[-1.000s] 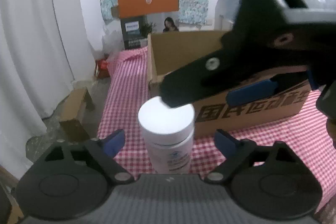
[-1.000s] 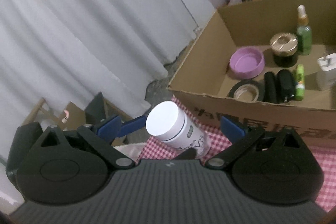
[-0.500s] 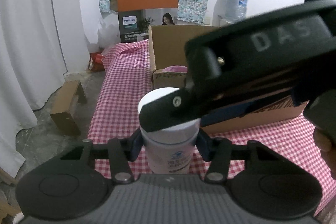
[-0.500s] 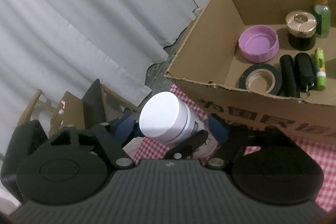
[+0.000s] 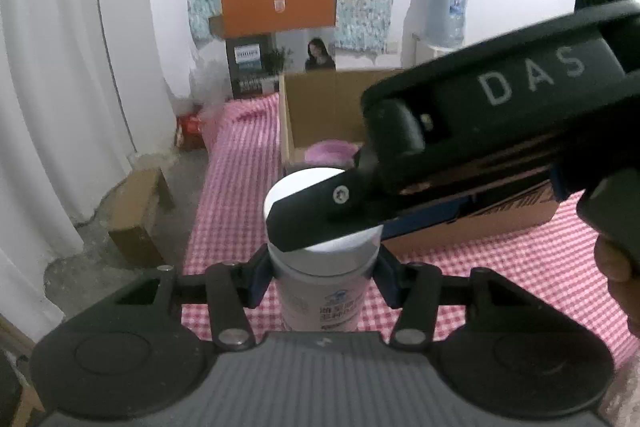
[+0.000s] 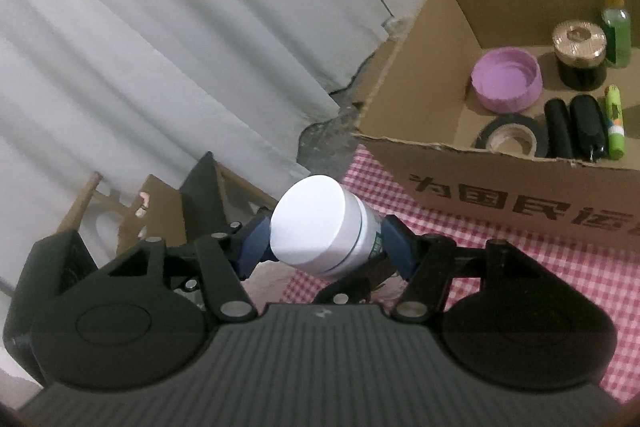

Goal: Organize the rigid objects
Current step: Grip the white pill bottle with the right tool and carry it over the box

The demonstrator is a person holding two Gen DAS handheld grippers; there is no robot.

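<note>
A white-capped bottle [image 5: 320, 255] stands upright near the left edge of a counter [image 5: 236, 195] covered in red check cloth. The left gripper [image 5: 320, 275] has its jaws closed on the bottle's body just under the cap. The right gripper [image 6: 324, 247] has its jaws closed on the same bottle, its arm crossing above the cap. Just beyond stands an open cardboard box [image 6: 400, 107], holding a purple lid [image 6: 506, 81], tape roll [image 6: 512, 139] and small bottles, with bare floor space near its left wall.
</note>
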